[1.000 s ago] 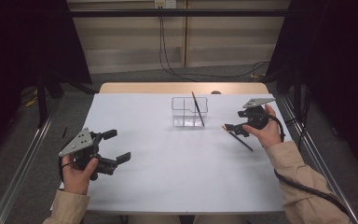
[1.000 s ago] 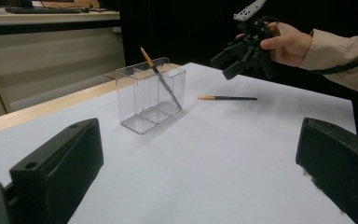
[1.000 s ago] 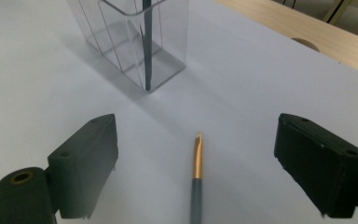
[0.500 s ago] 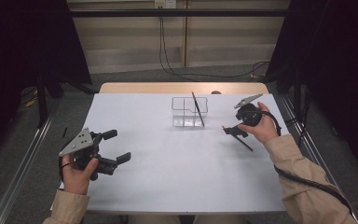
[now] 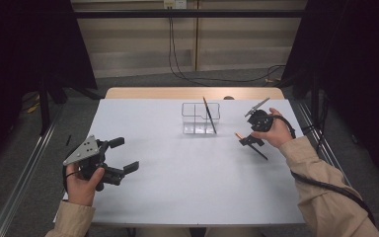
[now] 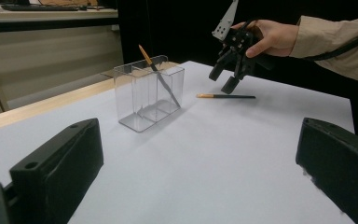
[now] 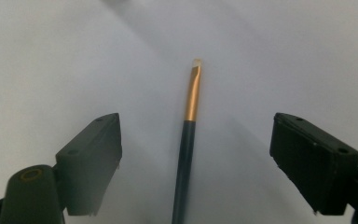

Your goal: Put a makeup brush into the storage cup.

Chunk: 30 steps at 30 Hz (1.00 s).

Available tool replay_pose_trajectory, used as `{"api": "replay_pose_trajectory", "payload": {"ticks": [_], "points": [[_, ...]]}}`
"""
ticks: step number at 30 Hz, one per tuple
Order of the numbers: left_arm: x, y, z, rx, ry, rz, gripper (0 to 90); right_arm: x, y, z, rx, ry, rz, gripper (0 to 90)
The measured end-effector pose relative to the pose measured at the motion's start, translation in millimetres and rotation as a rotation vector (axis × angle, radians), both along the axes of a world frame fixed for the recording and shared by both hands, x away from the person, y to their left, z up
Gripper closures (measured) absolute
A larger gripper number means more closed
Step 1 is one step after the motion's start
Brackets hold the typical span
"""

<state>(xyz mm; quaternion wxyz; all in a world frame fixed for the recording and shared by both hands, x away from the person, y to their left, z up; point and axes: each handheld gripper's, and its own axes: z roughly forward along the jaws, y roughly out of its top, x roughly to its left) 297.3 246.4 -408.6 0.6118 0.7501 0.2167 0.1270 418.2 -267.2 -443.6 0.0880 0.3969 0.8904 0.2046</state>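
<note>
Right gripper view: the right gripper (image 7: pixel 193 154) hangs over the brush (image 7: pixel 189 135), jaws spread wide to either side of its dark handle, not touching it. High view: the left gripper (image 5: pixel 122 157), jaws also apart, holds nothing at the near left. The brush lies flat on the white table (image 5: pixel 177 192), right of the clear organizer (image 5: pixel 200 118), where a second brush (image 5: pixel 209 114) leans.
</note>
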Motion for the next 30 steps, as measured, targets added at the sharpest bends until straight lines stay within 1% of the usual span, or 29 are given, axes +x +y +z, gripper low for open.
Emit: {"api": "replay_pose_trajectory", "payload": {"ticks": [2, 3, 4, 7, 8, 9, 10, 11, 12, 13, 14, 16, 19, 20, 22, 23, 24, 25, 26, 27, 28, 29, 30], "points": [[0.2, -0.3, 0.0, -0.001, 0.001, -0.001, 0.6, 2.8, 1.2, -2.5, -0.022, 0.018, 0.005, 20.4], [0.2, -0.3, 0.0, -0.001, 0.001, -0.001, 0.6, 3.5, 2.0, -3.0, -0.025, 0.028, -0.004, 21.3], [0.3, 0.0, 0.0, 0.001, 0.000, 0.000, 0.6, 4.9, 1.9, -3.6, -0.029, 0.026, 0.000, 22.3], [0.4, 0.4, -0.3, -0.001, 0.002, 0.002, 0.6, 7.8, 3.0, -4.8, -0.046, 0.047, 0.002, 26.9], [0.4, 0.4, -0.3, -0.001, 0.002, 0.002, 0.6, 7.8, 3.0, -4.8, -0.046, 0.047, 0.002, 26.9], [0.3, 0.5, -0.5, -0.003, 0.003, 0.002, 0.6, 9.5, 3.4, -5.6, -0.049, 0.051, 0.010, 30.6], [0.3, 0.5, -0.5, -0.003, 0.003, 0.002, 0.6, 9.5, 3.4, -5.6, -0.049, 0.051, 0.010, 30.6], [0.3, 0.6, -0.6, -0.003, 0.002, 0.002, 0.6, 10.2, 4.9, -6.1, -0.055, 0.053, 0.005, 32.5], [0.3, 0.8, -0.6, -0.002, 0.001, 0.004, 0.6, 10.5, 5.6, -6.5, -0.056, 0.058, 0.012, 35.1], [0.3, 0.8, -0.6, -0.002, 0.001, 0.004, 0.6, 10.5, 5.6, -6.5, -0.056, 0.058, 0.012, 35.1], [0.3, 0.9, -0.6, -0.002, 0.002, 0.004, 0.6, 11.1, 7.1, -8.2, -0.060, 0.071, 0.010, 36.9], [0.3, 1.2, -0.4, -0.001, 0.002, 0.004, 0.6, 11.3, 8.6, -9.4, -0.068, 0.073, 0.018, 42.3], [0.2, 1.9, 0.0, -0.001, 0.000, 0.004, 0.6, 12.4, 10.7, -11.8, -0.080, 0.088, 0.028, 47.1], [0.2, 1.9, 0.0, 0.000, 0.000, 0.005, 0.6, 13.0, 11.3, -12.7, -0.081, 0.088, 0.032, 50.0], [0.2, 2.0, 0.0, 0.000, 0.000, 0.005, 0.6, 13.9, 11.8, -13.0, -0.083, 0.096, 0.034, 50.5], [0.2, 2.1, 0.0, 0.002, 0.002, 0.004, 0.6, 15.2, 12.7, -12.4, -0.083, 0.104, 0.036, 56.7], [0.2, 2.1, 0.0, 0.002, 0.002, 0.004, 0.6, 15.6, 13.5, -12.0, -0.088, 0.106, 0.045, 59.1], [0.2, 2.0, -0.3, -0.001, 0.002, 0.006, 0.6, 15.6, 13.5, -12.0, -0.088, 0.106, 0.045, 59.1], [0.4, 2.2, -0.6, -0.001, 0.003, 0.008, 0.6, 15.7, 16.5, -11.0, -0.098, 0.121, 0.055, 63.2], [0.4, 2.2, -0.6, 0.001, 0.002, 0.008, 0.6, 16.0, 17.7, -10.7, -0.103, 0.125, 0.061, 65.2], [0.4, 2.2, -0.6, 0.001, 0.002, 0.008, 0.6, 16.0, 17.7, -10.7, -0.103, 0.125, 0.061, 65.2], [0.3, 2.0, -0.7, 0.001, 0.003, 0.008, 0.6, 16.4, 18.4, -10.5, -0.109, 0.128, 0.069, 69.1], [0.2, 1.7, -0.8, 0.003, 0.002, 0.006, 0.6, 16.5, 20.8, -10.0, -0.107, 0.142, 0.076, 79.0]]}}
